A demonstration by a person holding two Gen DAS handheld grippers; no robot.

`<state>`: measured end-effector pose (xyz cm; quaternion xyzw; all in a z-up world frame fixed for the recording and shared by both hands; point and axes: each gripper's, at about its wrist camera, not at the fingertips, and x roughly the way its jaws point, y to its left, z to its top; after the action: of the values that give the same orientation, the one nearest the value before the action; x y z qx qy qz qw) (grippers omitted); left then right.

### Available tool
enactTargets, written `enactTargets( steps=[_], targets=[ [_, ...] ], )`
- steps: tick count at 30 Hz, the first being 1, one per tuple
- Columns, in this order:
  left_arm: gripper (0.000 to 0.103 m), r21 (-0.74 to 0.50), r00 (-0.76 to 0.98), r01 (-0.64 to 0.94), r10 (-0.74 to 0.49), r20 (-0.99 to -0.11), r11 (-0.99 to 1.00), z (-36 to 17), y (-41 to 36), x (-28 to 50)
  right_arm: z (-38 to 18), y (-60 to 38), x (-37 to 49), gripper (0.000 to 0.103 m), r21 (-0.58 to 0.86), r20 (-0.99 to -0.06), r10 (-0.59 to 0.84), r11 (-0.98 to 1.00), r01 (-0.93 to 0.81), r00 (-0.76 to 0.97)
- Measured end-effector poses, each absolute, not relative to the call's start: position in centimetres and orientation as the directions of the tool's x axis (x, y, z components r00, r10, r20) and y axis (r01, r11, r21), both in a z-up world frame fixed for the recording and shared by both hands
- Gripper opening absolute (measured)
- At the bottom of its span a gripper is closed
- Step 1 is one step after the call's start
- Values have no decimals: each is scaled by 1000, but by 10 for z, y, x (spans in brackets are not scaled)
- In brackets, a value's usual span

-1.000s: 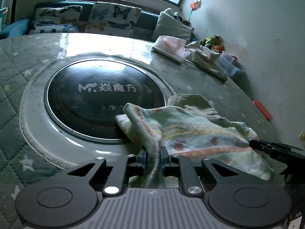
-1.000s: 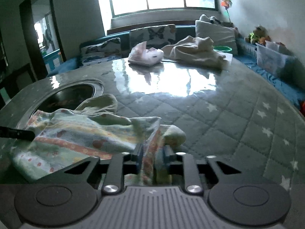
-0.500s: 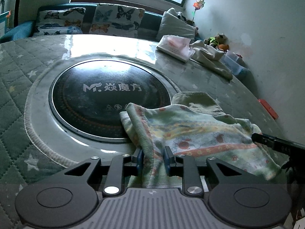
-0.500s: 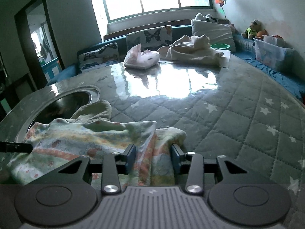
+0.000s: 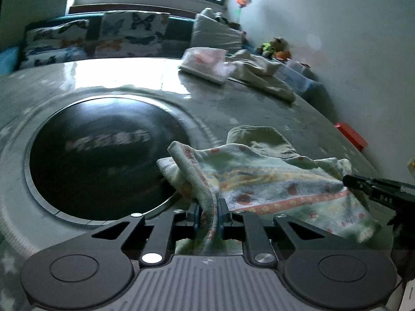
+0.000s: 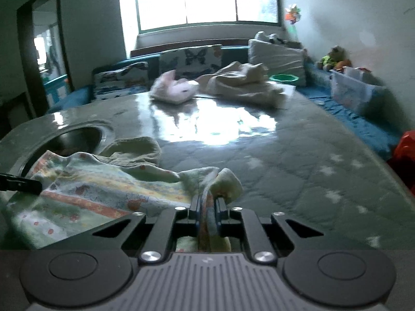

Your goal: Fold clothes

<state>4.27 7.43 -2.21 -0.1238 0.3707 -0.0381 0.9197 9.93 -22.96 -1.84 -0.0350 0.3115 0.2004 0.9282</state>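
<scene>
Printed baby garment (image 5: pixel 272 178) lies on quilted table (image 6: pixel 298 160), one corner over black round cooktop (image 5: pixel 98 155). Left gripper (image 5: pixel 208 213) pinches one edge, right gripper (image 6: pixel 207 215) pinches other edge. Both hold ends, probably so cloth folds straight.

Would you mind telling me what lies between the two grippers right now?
The patterned garment spans between them, each gripper clamping an edge; both wrist views show it.
</scene>
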Motion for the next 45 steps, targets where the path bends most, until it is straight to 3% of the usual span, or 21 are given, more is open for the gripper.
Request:
enactTargets(
  steps=[6, 11, 14, 20, 22, 25, 28, 31, 37, 42, 43, 45],
  targets=[
    [15, -243, 714, 29, -190, -673, 969, -21, 45, 71, -16, -263, 110, 3, 50, -607, 281, 947, -317, 743],
    [15, -222, 698, 66, -204, -687, 973, -23, 25, 83, -20, -282, 109, 9, 109, -608, 282, 956, -274, 742],
    [15, -217, 696, 61, -198, -691, 974, -23, 24, 83, -23, -292, 108, 28, 149, -604, 277, 961, -235, 748],
    [23, -213, 696, 36, -177, -696, 976, -24, 28, 79, -17, -291, 93, 53, 99, -588, 272, 959, -266, 762],
    [36, -210, 692, 26, -170, -702, 977, -24, 29, 75, -13, -287, 86, 54, 88, -578, 288, 952, -292, 764],
    [34, -212, 683, 42, -183, -707, 976, -26, 29, 72, -5, -278, 76, 58, 94, -563, 336, 934, -346, 755],
    [17, -233, 669, 55, -209, -714, 971, -26, 30, 74, 3, -254, 65, 59, 74, -561, 405, 893, -444, 722],
    [12, -269, 657, 50, -234, -717, 962, -20, 34, 77, 9, -224, 50, 58, 44, -558, 496, 818, -573, 665],
    [11, -317, 629, 40, -270, -729, 948, -10, 39, 85, 4, -147, 24, 58, -38, -583, 623, 621, -783, 522],
    [11, -348, 618, 31, -292, -730, 937, -3, 40, 90, -10, -92, 10, 58, -206, -578, 609, 535, -820, 543],
    [11, -354, 618, 31, -296, -728, 935, -2, 39, 91, -13, -84, 10, 57, -229, -575, 604, 529, -817, 552],
    [11, -369, 618, 28, -306, -724, 929, -2, 41, 91, -19, -72, 11, 43, -257, -573, 595, 523, -813, 564]
  ],
)
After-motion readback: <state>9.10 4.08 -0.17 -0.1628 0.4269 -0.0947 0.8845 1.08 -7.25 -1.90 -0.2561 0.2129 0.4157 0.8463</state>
